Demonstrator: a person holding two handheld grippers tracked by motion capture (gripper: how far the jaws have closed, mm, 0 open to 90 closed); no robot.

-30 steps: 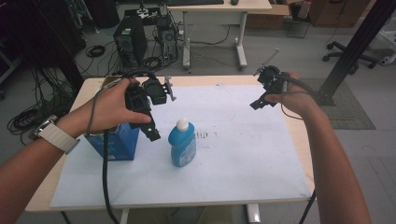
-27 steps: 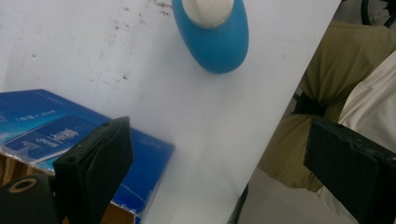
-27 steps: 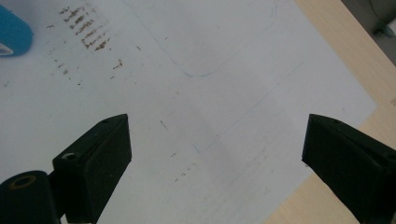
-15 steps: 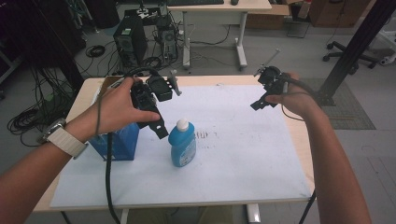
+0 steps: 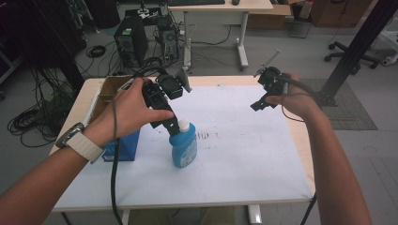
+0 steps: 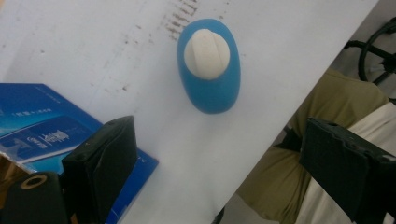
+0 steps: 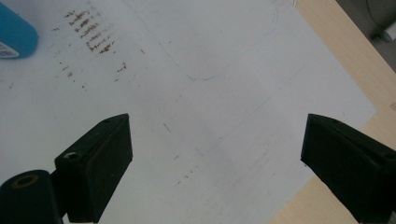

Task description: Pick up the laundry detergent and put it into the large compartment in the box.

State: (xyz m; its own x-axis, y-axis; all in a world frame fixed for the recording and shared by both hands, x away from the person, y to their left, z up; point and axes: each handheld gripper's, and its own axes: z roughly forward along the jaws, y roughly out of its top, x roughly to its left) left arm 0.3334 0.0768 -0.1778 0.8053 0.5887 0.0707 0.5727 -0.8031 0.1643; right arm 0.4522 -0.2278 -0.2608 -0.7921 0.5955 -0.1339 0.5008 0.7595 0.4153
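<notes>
A blue bottle with a white cap stands up straight near the middle of the white sheet that covers the table. Its long side runs up and down, so the cap points at the ceiling. The left gripper is the near one. In the high view its tips sit just beside the cap, up at the top of the bottle, on the side toward the person's left. In the left gripper view the camera looks almost straight down on the cap, and the bottle is ahead of the two black jaws, not between them. The jaws stand wide apart and hold nothing. To take the bottle, the left gripper would likely need to slide forward and drop a little so the neck comes between the jaws. The right gripper is well apart from the bottle, held up over the far right part of the sheet. Its jaws are wide apart too, with nothing in them, and its own view looks down on bare sheet with small brown marks and a bit of the bottle at the top left corner. A blue box lies beside the bottle on the left. It has white writing on it, but the words are too small and blurred to read. No label on the bottle can be read either.
</notes>
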